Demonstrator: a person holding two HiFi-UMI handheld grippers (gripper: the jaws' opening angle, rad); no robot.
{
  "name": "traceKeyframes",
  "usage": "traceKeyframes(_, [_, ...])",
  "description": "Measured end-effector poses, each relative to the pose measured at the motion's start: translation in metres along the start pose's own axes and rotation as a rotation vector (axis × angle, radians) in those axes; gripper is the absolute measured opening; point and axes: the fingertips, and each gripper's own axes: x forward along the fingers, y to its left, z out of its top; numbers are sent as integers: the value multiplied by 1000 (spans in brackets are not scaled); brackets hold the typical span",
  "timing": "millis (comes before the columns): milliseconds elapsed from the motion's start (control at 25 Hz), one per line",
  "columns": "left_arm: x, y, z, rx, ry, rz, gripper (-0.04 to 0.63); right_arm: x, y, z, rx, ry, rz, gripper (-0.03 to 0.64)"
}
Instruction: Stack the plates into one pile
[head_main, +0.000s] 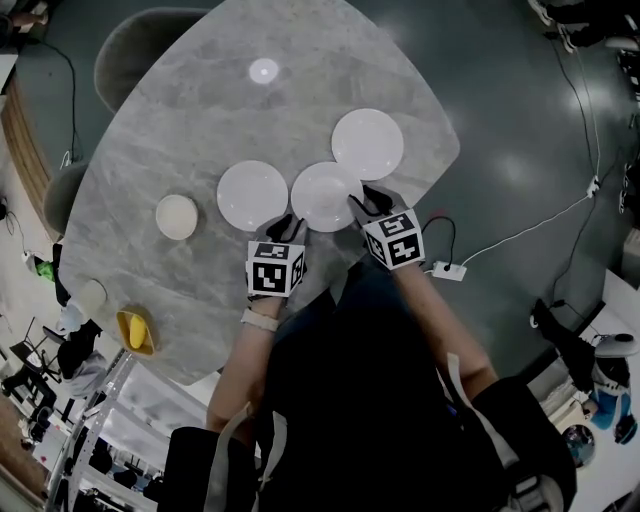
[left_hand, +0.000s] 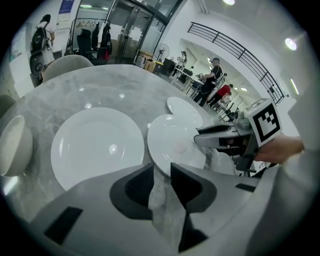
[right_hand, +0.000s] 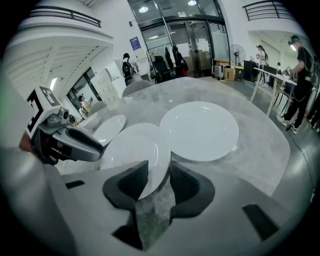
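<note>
So, fingers first. Our left gripper (left_hand: 161, 171) has its jaws apart and isn't clamping anything. The near rim of the middle round white ceramic plate (left_hand: 172, 142) sits right at the tips, and we can see tabletop through the gap.

Same deal on our right gripper (right_hand: 159, 169). Its jaws are spread with that same plate's rim poking in between them, closer to one pad, with slack on the other side. We'd call that loose, not gripped. The two grippers sit on opposite sides of this plate.

Just beyond the right fingers is a second white plate (right_hand: 200, 129). Its edge meets the middle one, but we can't tell which edge is on top.

Just left of the left fingers, a third white plate (left_hand: 97, 145) lies flat on the grey marble-look tabletop (head_main: 190, 120), near the middle one. Further left again there's a small white bowl (head_main: 177, 216), off on its own.
</note>
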Motion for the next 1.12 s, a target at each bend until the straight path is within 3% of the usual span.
traceKeyframes(520, [8,-3,0,-28,-4,-19,128,2,0,0,3,-33,-6,128])
traceKeyframes(880, [9,-6,2,-30,2,-9,137,-2,-6,1,91,-42,45,104])
traceKeyframes(1120, [9,-5,3,-33,-1,-2,137,-3,-8,2,211,-55,99,78])
